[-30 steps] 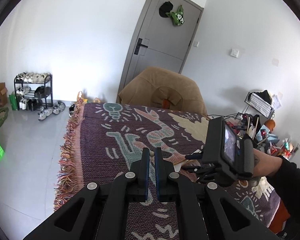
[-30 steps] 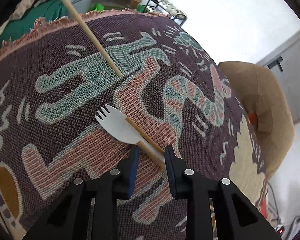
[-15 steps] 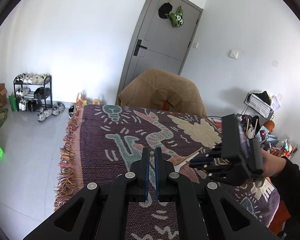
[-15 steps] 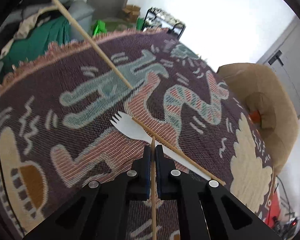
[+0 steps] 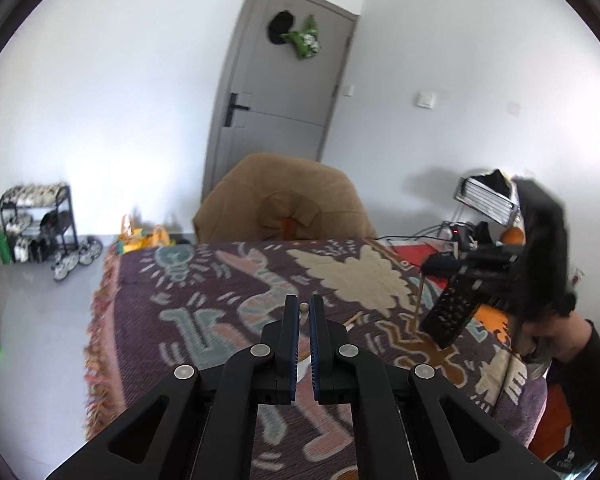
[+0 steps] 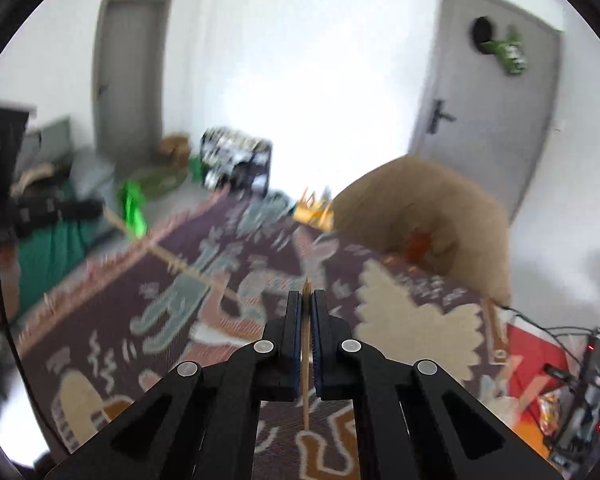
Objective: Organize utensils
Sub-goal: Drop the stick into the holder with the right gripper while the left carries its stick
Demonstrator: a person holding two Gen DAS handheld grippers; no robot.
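Observation:
In the left wrist view my left gripper (image 5: 304,301) is shut on a wooden chopstick (image 5: 304,309), whose blunt end pokes out between the pads. At the right edge of that view, my right gripper (image 5: 440,268) hangs above the patterned cloth (image 5: 220,300) with a second chopstick (image 5: 420,292) dangling from it. Seen from the right wrist, the right gripper (image 6: 307,296) is shut on that thin stick (image 6: 306,380). The left gripper (image 6: 92,209) shows far left, its long chopstick (image 6: 180,266) slanting over the cloth. A blurred white spork (image 6: 210,336) lies on the cloth.
A brown beanbag chair (image 5: 284,204) stands behind the table's far edge. The cloth's fringed edge (image 5: 96,320) marks the left side. Cables and clutter (image 5: 472,236) sit at the far right. A shoe rack (image 5: 36,220) stands by the wall.
The right gripper shut on a chopstick beside the spork, lifted it off the cloth and rolled level. The left gripper rose slightly, still holding its chopstick.

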